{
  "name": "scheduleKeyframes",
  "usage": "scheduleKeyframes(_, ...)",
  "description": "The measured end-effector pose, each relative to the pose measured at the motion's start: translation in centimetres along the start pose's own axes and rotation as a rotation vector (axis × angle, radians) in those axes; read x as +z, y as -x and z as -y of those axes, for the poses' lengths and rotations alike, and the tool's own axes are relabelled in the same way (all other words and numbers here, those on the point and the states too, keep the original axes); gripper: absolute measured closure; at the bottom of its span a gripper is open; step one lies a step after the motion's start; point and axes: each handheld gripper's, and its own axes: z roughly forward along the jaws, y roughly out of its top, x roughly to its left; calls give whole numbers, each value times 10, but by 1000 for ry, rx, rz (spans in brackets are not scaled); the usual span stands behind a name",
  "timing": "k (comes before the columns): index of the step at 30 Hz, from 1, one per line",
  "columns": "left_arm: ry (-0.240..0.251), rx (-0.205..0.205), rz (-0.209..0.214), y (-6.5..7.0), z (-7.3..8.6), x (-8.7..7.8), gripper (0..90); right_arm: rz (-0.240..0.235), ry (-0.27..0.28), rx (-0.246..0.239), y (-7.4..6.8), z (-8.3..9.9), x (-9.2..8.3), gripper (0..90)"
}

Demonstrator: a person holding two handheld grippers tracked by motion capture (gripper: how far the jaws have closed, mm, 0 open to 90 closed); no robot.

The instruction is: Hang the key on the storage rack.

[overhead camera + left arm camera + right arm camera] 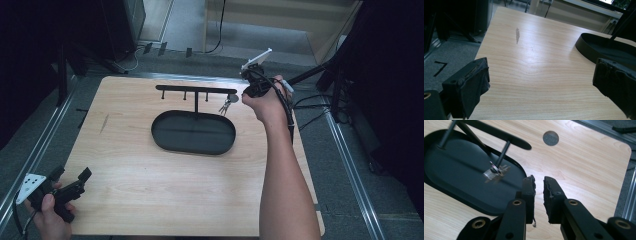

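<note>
My right claw (248, 86) is up by the far right side of the wooden table (150, 190). Its jaws are almost together, with a thin gap and nothing in it. A bunch of keys (496, 172) hangs on the end peg of the black rack (196, 90), just beside that claw, over the black tray (193, 132). My left claw (70, 175) rests at the near left corner, jaws wide apart and empty.
</note>
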Motion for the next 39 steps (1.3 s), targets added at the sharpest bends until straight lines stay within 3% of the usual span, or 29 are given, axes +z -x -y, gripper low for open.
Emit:
scheduleKeyframes(14, -4, 7, 1, 1, 0, 0, 8, -34, -75, 42, 25, 39, 29, 804)
scheduleKeyframes(29, -3, 4, 2, 1, 0, 1, 8, -56, -120, 77, 43, 76, 56, 806)
scheduleKeyframes(39, -4, 5, 4, 1, 0, 1, 7, -80, -128, 116, 61, 115, 78, 791)
